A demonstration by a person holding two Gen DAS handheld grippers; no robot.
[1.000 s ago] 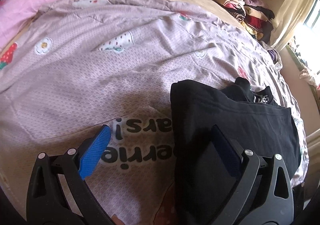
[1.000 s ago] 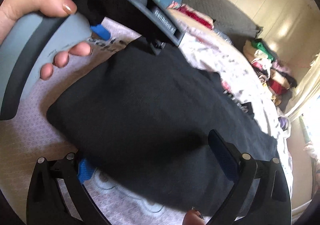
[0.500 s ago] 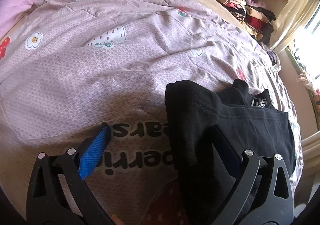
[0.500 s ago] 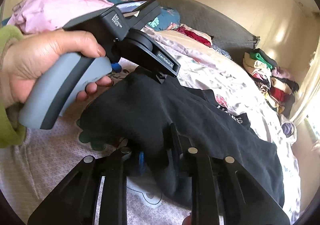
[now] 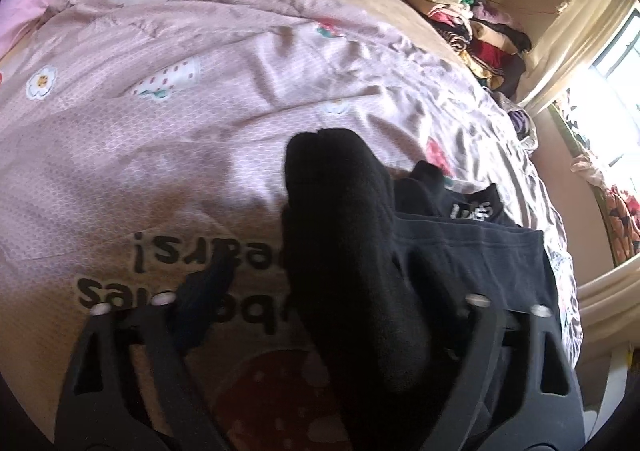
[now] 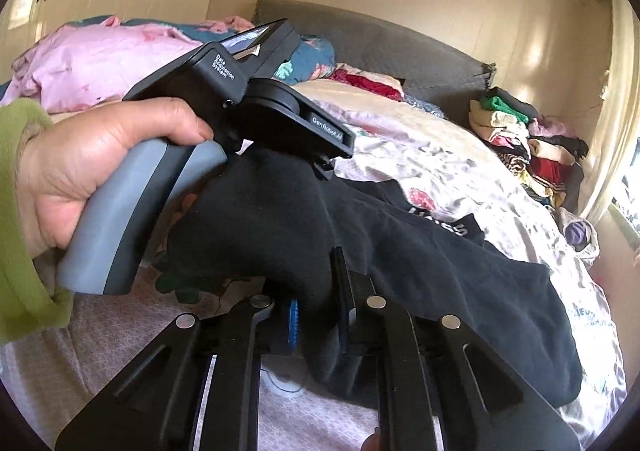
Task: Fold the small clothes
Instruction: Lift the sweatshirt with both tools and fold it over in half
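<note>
Spread across the bed, a pink printed bedsheet carries the work, with a stack of folded clothes at its far right corner near the window. On the near right part of the sheet lies the black garment, one end raised off the bed in a bunched ridge.

In the right wrist view the right gripper is clamped on the near edge of that ridge, the cloth pinched between its blue pads. The left gripper, held by a hand in a green sleeve, is closing around the far left end of the same fold. Black cloth fills the gap between its fingers, but the blur hides whether the pads are pressing on it yet.

The main risk, as I judge it, is a lopsided lift: if the left closes on too thin a bite, that end slips out and the fold collapses into a heap. Both grippers may also catch several layers at once, so the fold drags crooked, or snags the bedsheet beneath.
</note>
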